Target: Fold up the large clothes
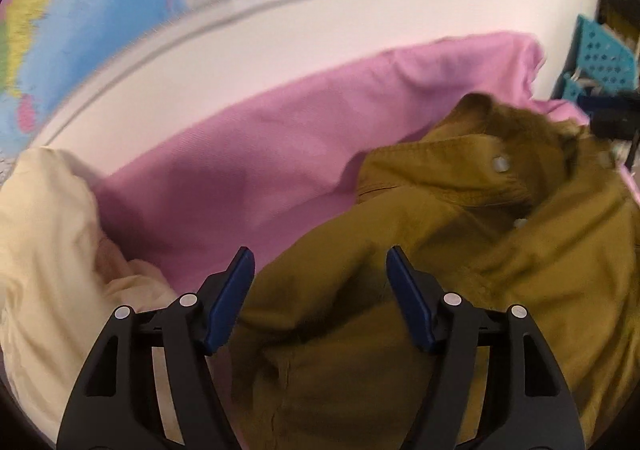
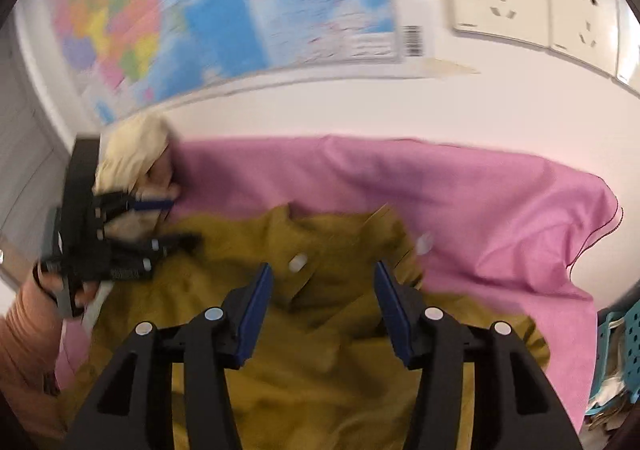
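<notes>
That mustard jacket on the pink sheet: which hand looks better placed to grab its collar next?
Probably the right. The right tool is open straight above the jacket, its collar between the fingers. The left tool is open over the jacket's edge, beside a cream garment.

Olive jacket (image 1: 460, 290), pink cloth (image 1: 260, 169), cream garment (image 1: 44, 250)

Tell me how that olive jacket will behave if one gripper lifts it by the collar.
The olive jacket lies rumpled on the pink cloth, so it is probably floppy and will drape. Its thick-looking fabric with snaps suggests some weight. The heap may drag the cloth along.
</notes>
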Available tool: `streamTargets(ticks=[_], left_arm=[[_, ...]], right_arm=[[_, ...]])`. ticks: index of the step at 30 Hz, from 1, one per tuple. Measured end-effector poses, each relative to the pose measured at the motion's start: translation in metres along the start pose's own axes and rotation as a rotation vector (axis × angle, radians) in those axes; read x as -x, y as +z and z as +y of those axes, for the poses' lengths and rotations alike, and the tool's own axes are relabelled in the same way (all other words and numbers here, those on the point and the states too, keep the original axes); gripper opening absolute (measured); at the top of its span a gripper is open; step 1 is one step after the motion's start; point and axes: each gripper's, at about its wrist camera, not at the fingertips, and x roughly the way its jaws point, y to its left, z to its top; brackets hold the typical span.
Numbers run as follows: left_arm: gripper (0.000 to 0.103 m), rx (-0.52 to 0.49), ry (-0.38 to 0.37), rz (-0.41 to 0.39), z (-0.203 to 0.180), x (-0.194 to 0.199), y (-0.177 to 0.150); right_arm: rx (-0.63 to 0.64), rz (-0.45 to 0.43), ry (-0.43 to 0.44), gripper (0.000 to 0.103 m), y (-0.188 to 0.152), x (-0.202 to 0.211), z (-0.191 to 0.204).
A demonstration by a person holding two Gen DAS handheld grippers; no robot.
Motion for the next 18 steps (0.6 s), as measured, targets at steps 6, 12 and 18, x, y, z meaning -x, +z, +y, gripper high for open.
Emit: streamTargets(ticks=[6,12,18], left_arm=[[0.07,-0.012,-0.082,-0.121,-0.008,0.065,-0.033],[0.071,-0.062,-0.131,-0.121,-0.038,0.072,-0.069],[0.073,-0.023,-0.112,-0.057,-0.035,0.047,-0.084]], right_arm=[[-0.043,-0.042,0.005,0.052,-0.04,0.033,-0.004],[-0.192,0.058,-0.119,0.052,-0.076,0.022,-0.044],[-0.346,0.011,-0.038,0.074,-0.108,0.034,-0.074]])
